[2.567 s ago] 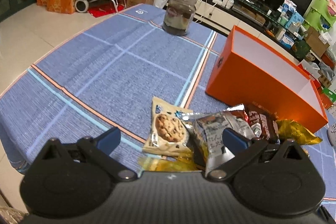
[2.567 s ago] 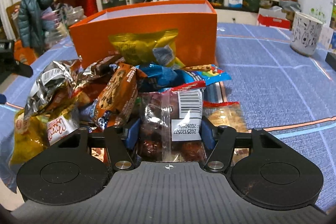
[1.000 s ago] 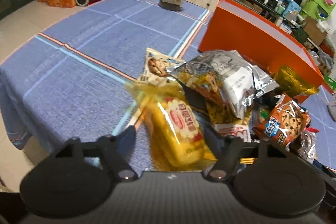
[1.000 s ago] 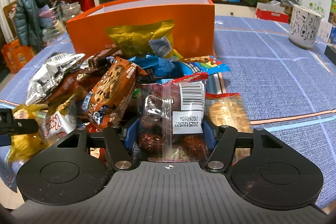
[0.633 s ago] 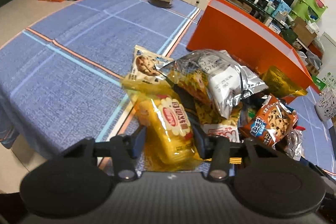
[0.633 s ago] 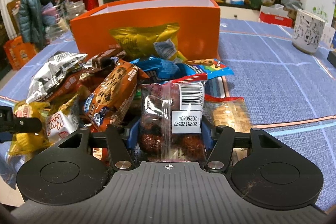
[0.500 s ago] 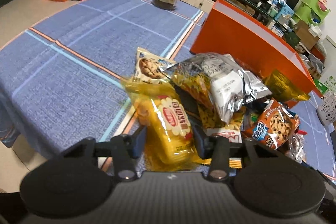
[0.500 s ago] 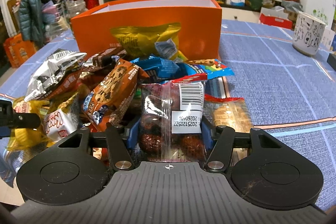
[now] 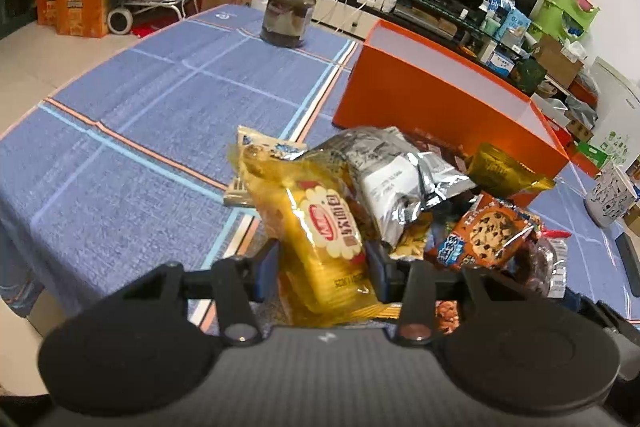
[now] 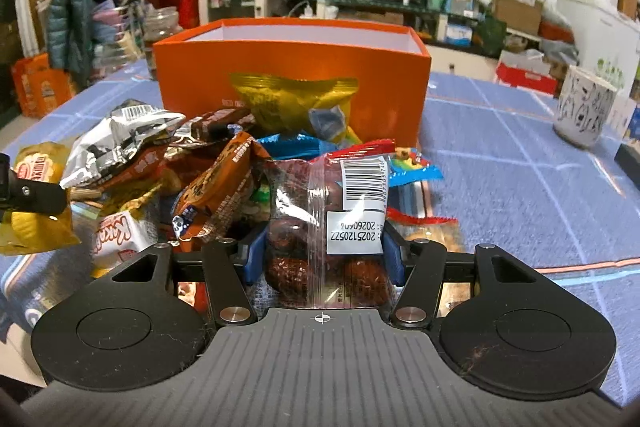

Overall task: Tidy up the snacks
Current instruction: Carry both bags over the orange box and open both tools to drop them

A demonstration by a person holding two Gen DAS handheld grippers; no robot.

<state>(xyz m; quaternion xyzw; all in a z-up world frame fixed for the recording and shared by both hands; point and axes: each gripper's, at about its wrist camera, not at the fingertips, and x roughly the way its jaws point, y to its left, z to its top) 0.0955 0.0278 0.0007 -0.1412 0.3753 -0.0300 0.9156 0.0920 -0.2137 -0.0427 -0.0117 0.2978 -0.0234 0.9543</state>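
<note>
A pile of snack packets lies on the blue tablecloth in front of an open orange box (image 9: 436, 99), also in the right wrist view (image 10: 288, 67). My left gripper (image 9: 322, 267) is shut on a yellow biscuit packet (image 9: 316, 227) and holds it lifted over the pile's left edge; the packet also shows in the right wrist view (image 10: 36, 167). My right gripper (image 10: 322, 255) is shut on a clear bag of red dates (image 10: 326, 227) at the pile's near side. A silver packet (image 9: 392, 175), an orange cookie packet (image 9: 484, 235) and a gold packet (image 10: 292, 103) lie in the pile.
A glass jar (image 9: 290, 13) stands at the far side of the table (image 9: 120, 131). A white patterned cup (image 10: 584, 111) stands at the right. A cookie packet (image 9: 256, 147) lies flat left of the pile. The table's near edge drops to the floor at left.
My left gripper moved in from the left, closed on the yellow biscuit packet and raised it. My right gripper stayed shut on the date bag and lifted it slightly.
</note>
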